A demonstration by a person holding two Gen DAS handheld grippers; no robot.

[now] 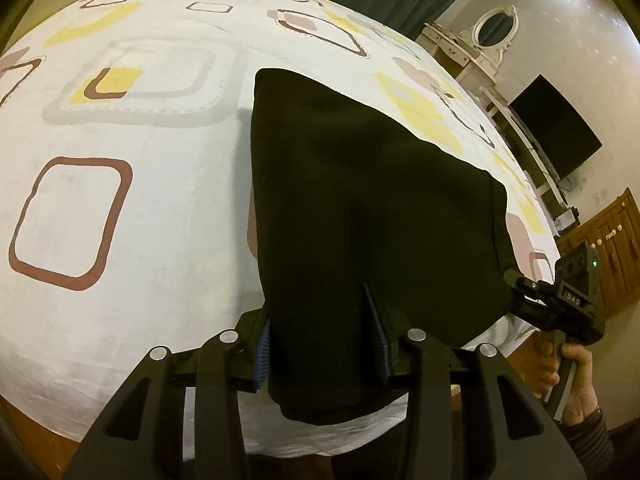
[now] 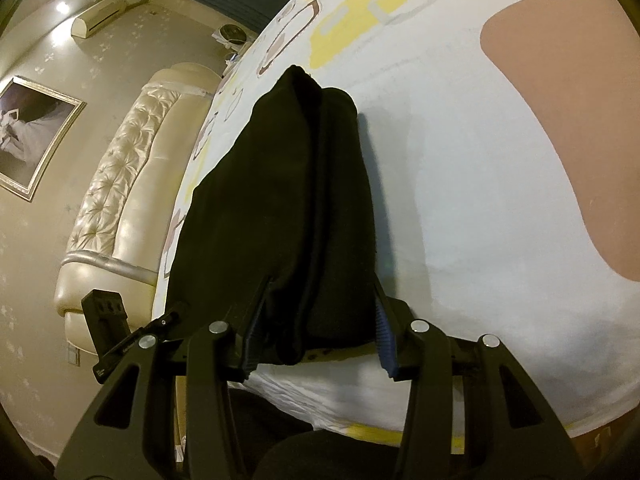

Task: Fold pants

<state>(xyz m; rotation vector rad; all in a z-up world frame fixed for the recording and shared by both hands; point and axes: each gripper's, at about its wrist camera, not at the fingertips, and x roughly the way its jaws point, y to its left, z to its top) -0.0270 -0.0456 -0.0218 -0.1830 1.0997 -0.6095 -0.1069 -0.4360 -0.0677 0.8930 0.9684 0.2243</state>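
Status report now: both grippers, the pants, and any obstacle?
Left gripper shut on pants. Right gripper shut on pants, near edge. Pants lie on patterned bedsheet. No obstacle seen.

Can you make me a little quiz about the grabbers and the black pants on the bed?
1. True or false: the black pants lie on a patterned bedsheet.
2. What sits between the fingers of the left gripper?
3. The right gripper is: A) far from the pants, B) around the pants' edge, C) holding a pillow.

Key: 1 true. 2 the pants. 3 B.
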